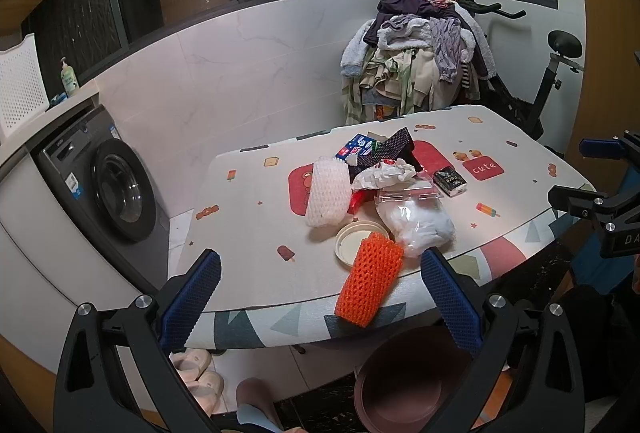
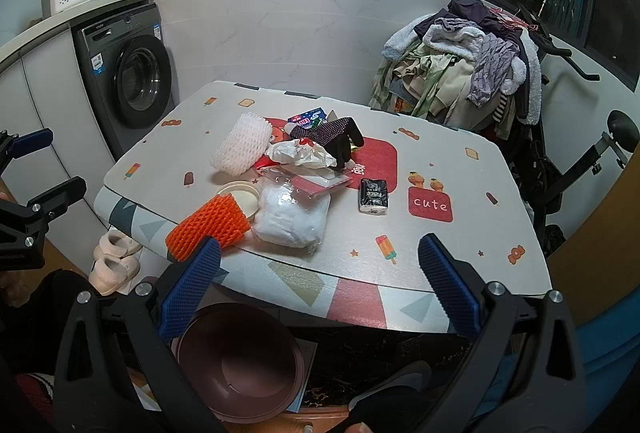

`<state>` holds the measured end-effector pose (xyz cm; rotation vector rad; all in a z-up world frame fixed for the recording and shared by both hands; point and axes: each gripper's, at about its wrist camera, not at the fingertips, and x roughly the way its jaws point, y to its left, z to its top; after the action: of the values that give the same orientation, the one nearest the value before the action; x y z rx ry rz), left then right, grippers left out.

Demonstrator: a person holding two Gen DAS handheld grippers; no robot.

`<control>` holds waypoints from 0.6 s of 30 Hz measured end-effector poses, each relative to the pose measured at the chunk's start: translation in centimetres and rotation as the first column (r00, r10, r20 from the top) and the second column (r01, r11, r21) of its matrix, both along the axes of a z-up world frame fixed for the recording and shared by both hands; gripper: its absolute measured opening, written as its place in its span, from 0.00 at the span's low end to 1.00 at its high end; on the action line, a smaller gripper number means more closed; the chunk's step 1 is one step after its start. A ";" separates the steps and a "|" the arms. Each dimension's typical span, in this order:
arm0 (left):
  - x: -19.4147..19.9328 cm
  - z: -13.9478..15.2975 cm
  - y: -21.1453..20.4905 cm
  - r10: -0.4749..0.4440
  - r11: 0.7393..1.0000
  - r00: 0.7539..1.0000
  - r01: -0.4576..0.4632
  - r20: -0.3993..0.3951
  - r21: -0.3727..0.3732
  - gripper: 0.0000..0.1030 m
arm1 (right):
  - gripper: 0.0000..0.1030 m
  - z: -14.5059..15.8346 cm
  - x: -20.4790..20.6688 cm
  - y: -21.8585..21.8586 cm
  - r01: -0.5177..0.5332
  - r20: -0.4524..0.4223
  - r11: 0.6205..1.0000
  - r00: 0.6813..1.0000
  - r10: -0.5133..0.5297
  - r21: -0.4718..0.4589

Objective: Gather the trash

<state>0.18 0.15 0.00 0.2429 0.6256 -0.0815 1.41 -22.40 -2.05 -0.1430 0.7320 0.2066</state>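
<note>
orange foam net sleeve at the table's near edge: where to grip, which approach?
Grip the orange foam sleeve across its middle, pinching the short width of the tube. It lies flat, its lower end hanging over the table's near edge, so come from the front and slightly above. The left gripper, open, already frames it. Its upper end touches the round lid, so lift away from that.

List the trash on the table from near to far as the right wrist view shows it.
orange foam net → white plastic bag → round lid → white foam net → blue packet
</note>
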 end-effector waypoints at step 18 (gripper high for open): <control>-0.1 -0.8 0.2 0.001 1.000 1.000 -0.001 -0.003 -0.005 0.95 | 0.95 -0.2 0.0 0.1 0.001 -0.002 1.000 1.000 -0.001 0.000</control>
<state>0.09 0.37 -0.80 0.2379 0.6286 -0.0829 1.38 -22.33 -2.23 -0.1421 0.7336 0.2059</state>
